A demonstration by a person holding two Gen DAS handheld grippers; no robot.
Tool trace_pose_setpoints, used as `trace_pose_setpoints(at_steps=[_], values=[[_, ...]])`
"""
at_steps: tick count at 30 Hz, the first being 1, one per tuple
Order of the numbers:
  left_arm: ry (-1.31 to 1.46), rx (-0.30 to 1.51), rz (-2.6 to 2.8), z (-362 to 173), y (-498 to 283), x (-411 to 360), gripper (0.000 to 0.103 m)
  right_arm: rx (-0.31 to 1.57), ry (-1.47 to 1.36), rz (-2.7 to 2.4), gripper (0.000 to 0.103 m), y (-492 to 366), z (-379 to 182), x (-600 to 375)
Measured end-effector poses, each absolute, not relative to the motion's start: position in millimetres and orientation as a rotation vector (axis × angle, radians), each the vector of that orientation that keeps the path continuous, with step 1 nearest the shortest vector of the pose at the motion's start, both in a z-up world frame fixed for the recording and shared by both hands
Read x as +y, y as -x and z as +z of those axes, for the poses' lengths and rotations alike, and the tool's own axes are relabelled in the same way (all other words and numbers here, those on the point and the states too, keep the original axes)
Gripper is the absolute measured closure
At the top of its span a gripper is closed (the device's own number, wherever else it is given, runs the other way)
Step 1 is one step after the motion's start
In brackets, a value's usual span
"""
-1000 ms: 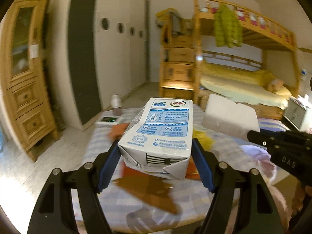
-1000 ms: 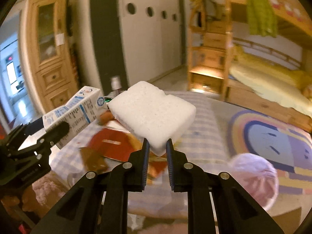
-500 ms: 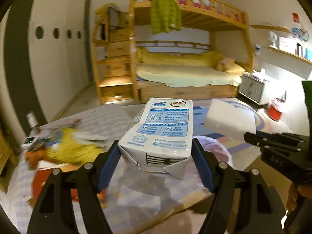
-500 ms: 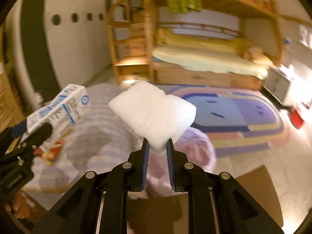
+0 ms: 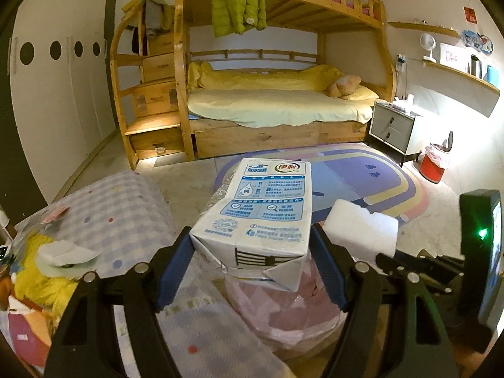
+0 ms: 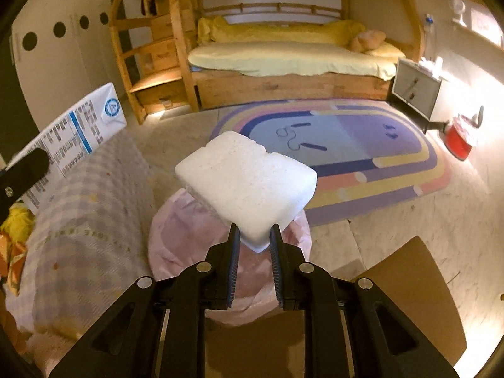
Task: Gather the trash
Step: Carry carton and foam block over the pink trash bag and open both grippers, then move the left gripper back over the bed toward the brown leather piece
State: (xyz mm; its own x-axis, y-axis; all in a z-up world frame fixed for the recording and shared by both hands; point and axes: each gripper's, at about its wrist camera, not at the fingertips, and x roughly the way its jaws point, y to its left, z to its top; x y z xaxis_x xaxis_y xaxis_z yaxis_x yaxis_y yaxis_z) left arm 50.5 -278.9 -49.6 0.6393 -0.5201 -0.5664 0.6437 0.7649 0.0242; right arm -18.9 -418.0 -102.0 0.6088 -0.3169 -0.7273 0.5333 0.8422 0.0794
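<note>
- Both grippers have been swung away from the littered table toward a pink-lined bin (image 6: 176, 220) on the floor, which was barely in view a second ago.
- A white and blue milk carton (image 5: 258, 214) is clamped between the widely spread blue pads of the left gripper (image 5: 252, 258), above the near rim of the bin.
- A white foam block (image 6: 245, 182) is pinched at its near corner by the right gripper (image 6: 254, 245); its jaws have just been opening slightly, with the block between them.
- The foam block is held directly over the bin.
- A checked tablecloth (image 5: 126, 214) with yellow and orange wrappers (image 5: 37, 271) is seen at the left.
- A bunk bed (image 5: 277, 104) and a striped rug (image 6: 362, 151) are seen far behind.
</note>
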Motion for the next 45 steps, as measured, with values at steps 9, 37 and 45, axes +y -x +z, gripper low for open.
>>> trace_pose_setpoints(at_steps=[9, 37, 45], values=[[-0.192, 0.589, -0.661, -42.7, -57.9, -261.9, 0.013, 0.822, -0.321, -0.474, 0.065, 24.9, -114.4, -412.4], [-0.109, 0.557, -0.201, -22.3, 0.6, -3.4, 0.013, 0.670, -0.099, 0.029, 0.059, 9.4, -20.7, -180.3], [-0.061, 0.627, -0.096, -57.8, 6.0, 37.5, 0.013, 0.678, -0.052, 0.079, 0.053, -4.3, -35.8, -137.0]])
